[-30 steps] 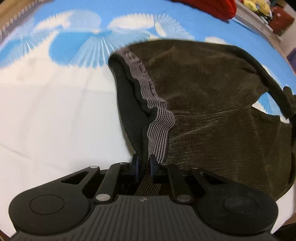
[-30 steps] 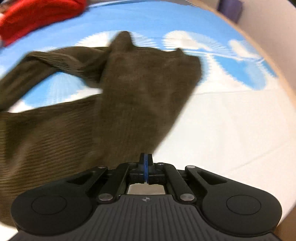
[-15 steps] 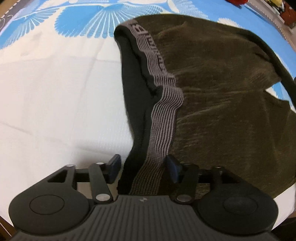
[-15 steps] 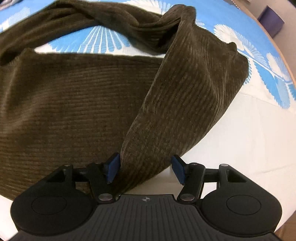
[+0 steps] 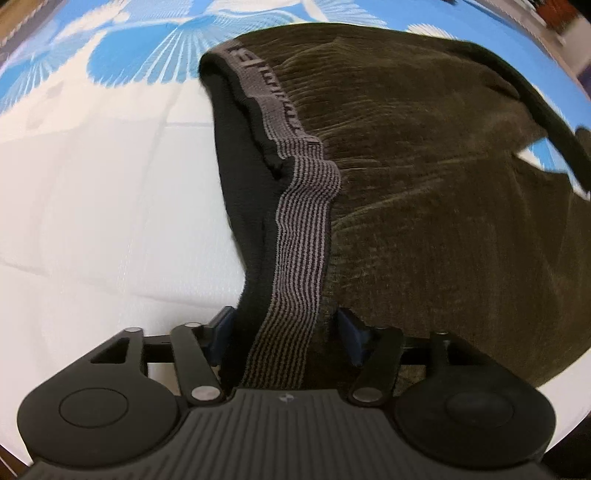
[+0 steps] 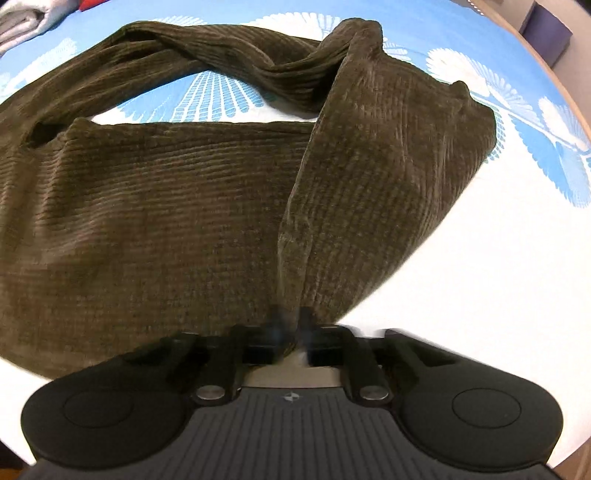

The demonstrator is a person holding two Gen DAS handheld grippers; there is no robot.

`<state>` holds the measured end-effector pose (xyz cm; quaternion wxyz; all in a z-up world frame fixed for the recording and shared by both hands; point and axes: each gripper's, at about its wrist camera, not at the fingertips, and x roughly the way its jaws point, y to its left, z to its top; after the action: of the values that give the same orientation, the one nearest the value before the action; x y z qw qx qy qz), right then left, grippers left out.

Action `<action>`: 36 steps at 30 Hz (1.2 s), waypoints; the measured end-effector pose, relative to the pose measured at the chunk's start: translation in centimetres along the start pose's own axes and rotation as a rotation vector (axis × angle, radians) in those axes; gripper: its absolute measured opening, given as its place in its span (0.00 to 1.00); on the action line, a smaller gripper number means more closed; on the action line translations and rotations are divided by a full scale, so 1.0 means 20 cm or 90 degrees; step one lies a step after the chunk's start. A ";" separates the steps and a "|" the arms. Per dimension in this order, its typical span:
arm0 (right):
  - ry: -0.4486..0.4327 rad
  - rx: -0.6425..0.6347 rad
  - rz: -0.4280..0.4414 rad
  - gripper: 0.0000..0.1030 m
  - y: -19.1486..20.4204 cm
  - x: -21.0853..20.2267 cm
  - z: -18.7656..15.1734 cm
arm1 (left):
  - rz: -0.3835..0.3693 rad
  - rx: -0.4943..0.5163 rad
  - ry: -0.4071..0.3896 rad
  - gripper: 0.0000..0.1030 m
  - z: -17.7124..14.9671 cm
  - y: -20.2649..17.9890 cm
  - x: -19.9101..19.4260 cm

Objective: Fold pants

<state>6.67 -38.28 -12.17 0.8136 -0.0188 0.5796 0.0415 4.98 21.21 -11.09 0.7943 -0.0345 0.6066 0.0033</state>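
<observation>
Dark olive corduroy pants (image 5: 424, 192) lie on the blue and white sheet. Their grey striped waistband (image 5: 295, 240) runs down between the jaws of my left gripper (image 5: 282, 328), which stand open on either side of it. In the right wrist view the pants (image 6: 147, 221) spread to the left, with one leg twisted across the back. My right gripper (image 6: 290, 325) is shut on the edge of a pant leg (image 6: 369, 192) that rises from its jaws.
The bed sheet (image 5: 92, 184) is white near me and blue patterned farther off. A folded grey and white cloth (image 6: 26, 18) lies at the far left. The wooden bed edge (image 6: 576, 107) curves at the right.
My left gripper went from shut on the waistband to open around it. My right gripper opened around the pant leg edge, then closed on it.
</observation>
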 end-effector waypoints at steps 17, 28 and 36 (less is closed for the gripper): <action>0.075 -0.172 0.102 0.02 0.09 -0.03 -0.20 | 0.089 0.067 0.001 0.07 -0.09 0.02 -0.26; -0.126 0.070 0.149 0.36 -0.23 -0.29 0.01 | 0.070 -0.010 -0.014 0.47 -0.07 0.00 -0.29; -0.162 0.214 0.069 0.45 -0.38 -0.14 0.15 | 0.046 -0.052 0.027 0.53 -0.02 0.05 -0.19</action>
<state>9.17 -45.72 -8.68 0.8686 0.1541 0.4709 -0.0098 3.53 22.24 -7.49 0.7787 -0.0450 0.6232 0.0561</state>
